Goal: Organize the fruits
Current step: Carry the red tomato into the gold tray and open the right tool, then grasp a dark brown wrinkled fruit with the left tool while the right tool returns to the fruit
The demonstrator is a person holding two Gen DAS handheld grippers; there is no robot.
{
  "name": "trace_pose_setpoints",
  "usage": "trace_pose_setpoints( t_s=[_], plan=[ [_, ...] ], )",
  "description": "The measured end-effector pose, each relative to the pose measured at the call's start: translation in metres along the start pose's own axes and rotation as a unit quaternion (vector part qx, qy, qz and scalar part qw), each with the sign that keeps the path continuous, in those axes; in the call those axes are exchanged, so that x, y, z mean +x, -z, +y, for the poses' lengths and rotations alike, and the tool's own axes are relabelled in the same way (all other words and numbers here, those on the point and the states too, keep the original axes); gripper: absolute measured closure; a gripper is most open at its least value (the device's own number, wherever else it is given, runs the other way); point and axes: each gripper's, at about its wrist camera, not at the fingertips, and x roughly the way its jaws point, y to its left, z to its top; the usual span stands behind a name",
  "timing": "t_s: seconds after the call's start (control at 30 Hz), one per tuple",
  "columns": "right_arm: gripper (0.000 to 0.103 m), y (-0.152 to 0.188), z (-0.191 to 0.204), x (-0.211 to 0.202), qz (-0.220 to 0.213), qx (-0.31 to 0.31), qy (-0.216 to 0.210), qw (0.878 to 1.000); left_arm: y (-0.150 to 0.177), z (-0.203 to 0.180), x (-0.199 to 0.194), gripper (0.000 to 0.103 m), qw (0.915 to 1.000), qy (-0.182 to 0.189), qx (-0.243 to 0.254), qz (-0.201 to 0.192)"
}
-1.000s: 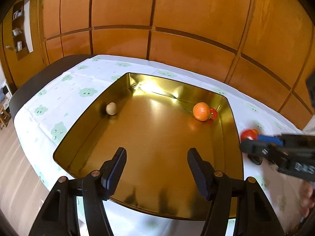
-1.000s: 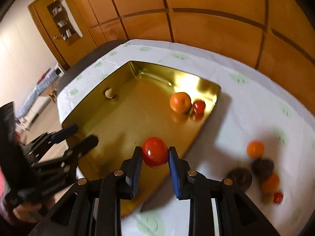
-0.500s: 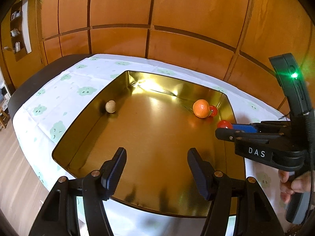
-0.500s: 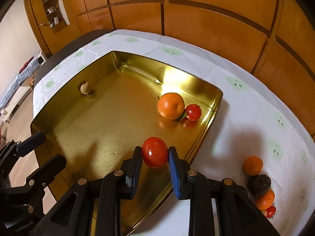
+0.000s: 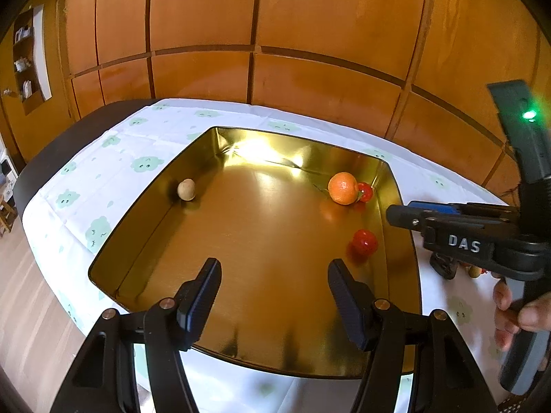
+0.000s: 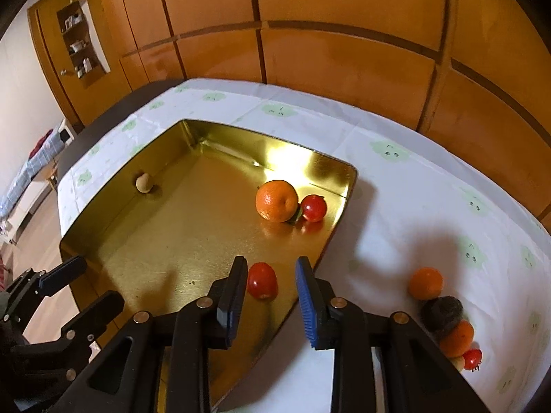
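The right gripper (image 6: 272, 290), jaws just opening, frees a red tomato (image 6: 262, 280) onto the gold tray (image 6: 165, 241); the left gripper (image 5: 273, 287) hovers, jaws wide and empty.

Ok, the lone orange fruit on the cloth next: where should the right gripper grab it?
Grip the orange fruit across its round middle, coming from above. Its left and far sides are clear; the dark fruit crowds its near side.

A: Left claw (image 5: 272, 296)?
B: Black frame showing brass-coloured screws, dark blue ridged pads.
A: Right claw (image 6: 272, 296)?
B: Black body wearing white "DAS" lettering, blue pad, green light glowing on its grey handle.
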Motion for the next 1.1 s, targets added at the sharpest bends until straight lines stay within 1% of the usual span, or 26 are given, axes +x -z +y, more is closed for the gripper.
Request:
trace_pose_setpoints(
  t_s=[0.23, 0.43, 0.6, 0.73, 0.87, 0.93, 1.0, 1.1],
  plan=[
    [0.073, 0.012, -0.022, -0.026, -0.020, 0.018, 0.010, 1.000, 0.000, -0.009, -0.003, 0.038, 0.9999, 0.005, 0.011, -0.001],
    [0.073, 0.030, -0.057, -0.048, -0.026, 0.032, 0.038, 0.998, -0.001, -0.019, -0.006, 0.038, 0.9995, 0.017, 0.025, -0.002],
    [0.073, 0.046, -0.100, -0.068, -0.024, 0.053, 0.072, 0.996, -0.003, -0.036, -0.011, 0.038, 0.9982, 0.034, 0.049, -0.005],
    [0.072, 0.061, -0.142, -0.083, -0.020, 0.079, 0.106, 0.991, -0.004, -0.053, -0.016, 0.036, 0.9961, 0.052, 0.072, -0.007],
    [0.071, 0.079, -0.182, -0.095, -0.017, 0.110, 0.136, 0.984, -0.003, -0.077, -0.020, 0.036, 0.9916, 0.075, 0.106, -0.003],
    [0.071, 0.088, -0.201, -0.098, -0.016, 0.124, 0.151, 0.981, -0.002, -0.092, -0.021, 0.036, 0.9876, 0.089, 0.129, 0.003],
    [0.070, 0.099, -0.222, -0.101, -0.016, 0.147, 0.164, 0.975, -0.002, -0.105, -0.020, 0.032, 0.9840, 0.103, 0.145, 0.009],
    [0.070, 0.110, -0.243, -0.103, -0.022, 0.195, 0.157, 0.968, 0.001, -0.132, -0.015, 0.028, 0.9758, 0.124, 0.179, 0.021]
  ],
)
